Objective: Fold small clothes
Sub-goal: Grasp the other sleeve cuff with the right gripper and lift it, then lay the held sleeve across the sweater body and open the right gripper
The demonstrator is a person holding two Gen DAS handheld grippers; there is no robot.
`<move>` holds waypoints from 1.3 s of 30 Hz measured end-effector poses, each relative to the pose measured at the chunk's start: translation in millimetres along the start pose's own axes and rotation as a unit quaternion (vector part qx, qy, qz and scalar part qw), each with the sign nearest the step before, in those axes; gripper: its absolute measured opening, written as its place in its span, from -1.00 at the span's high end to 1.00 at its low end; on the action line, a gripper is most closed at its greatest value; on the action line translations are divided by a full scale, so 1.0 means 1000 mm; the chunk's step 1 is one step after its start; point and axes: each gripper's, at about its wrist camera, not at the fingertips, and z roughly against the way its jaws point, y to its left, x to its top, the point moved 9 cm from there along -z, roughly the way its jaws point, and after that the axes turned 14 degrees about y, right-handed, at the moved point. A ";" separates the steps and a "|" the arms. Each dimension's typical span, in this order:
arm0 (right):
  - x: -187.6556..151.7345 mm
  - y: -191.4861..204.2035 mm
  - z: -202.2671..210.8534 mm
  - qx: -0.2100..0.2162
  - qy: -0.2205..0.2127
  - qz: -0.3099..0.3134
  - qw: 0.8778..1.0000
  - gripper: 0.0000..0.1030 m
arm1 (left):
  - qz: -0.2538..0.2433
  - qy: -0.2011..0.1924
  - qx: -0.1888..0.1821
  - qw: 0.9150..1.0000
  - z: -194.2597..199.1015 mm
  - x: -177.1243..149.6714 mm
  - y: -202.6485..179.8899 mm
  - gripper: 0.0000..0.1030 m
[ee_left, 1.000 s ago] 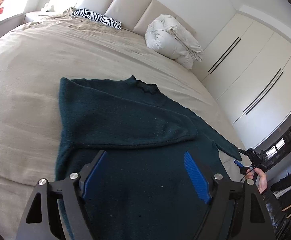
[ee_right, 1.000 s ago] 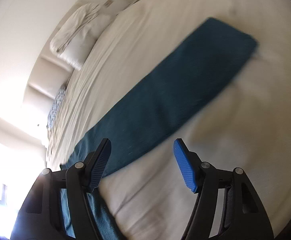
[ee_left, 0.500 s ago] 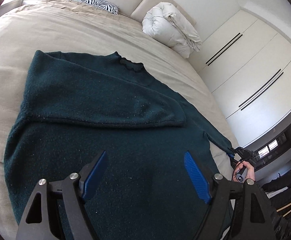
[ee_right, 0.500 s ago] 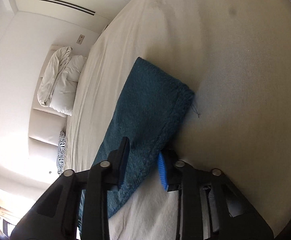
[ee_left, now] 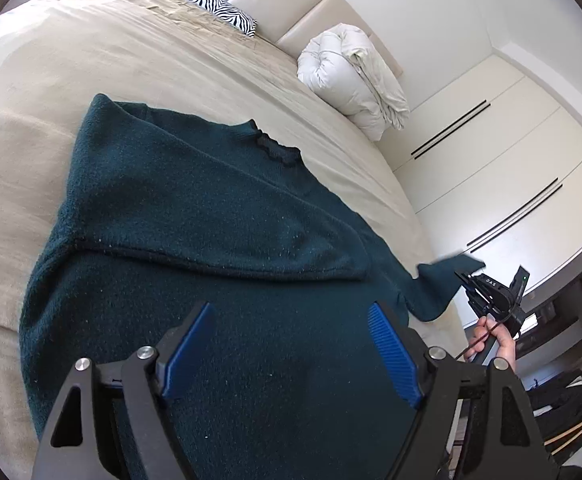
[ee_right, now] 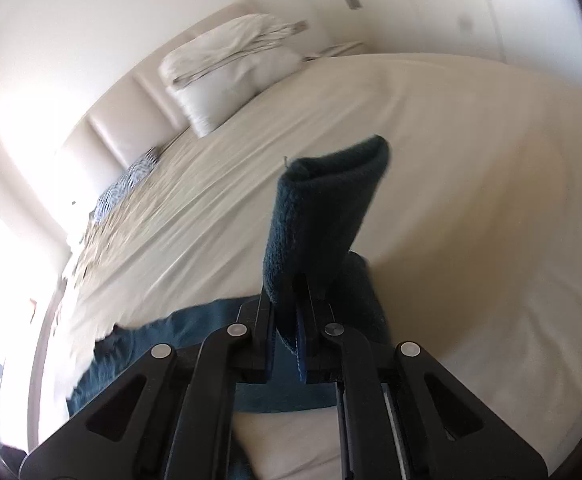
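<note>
A dark teal sweater (ee_left: 195, 264) lies flat on the beige bed (ee_left: 91, 60), its left sleeve folded across the chest. My left gripper (ee_left: 291, 344) is open and empty, hovering over the sweater's lower body. My right gripper (ee_right: 291, 320) is shut on the cuff of the right sleeve (ee_right: 323, 208) and holds it lifted off the bed. In the left wrist view the right gripper (ee_left: 491, 292) shows at the bed's right edge with the raised sleeve end (ee_left: 447, 272).
A rolled white duvet (ee_left: 351, 76) and a zebra pillow (ee_left: 211, 4) sit at the headboard. White wardrobe doors (ee_left: 511, 160) stand to the right of the bed. The sweater lies near the bed's front edge.
My right gripper closed on the sleeve cuff and lifted it off the bed. My left gripper stayed open over the sweater, shifting slightly.
</note>
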 end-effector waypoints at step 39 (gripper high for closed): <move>-0.244 0.107 -0.041 0.175 0.176 0.104 0.963 -0.32 | -0.057 0.152 0.070 0.984 -0.146 0.059 -0.053 0.73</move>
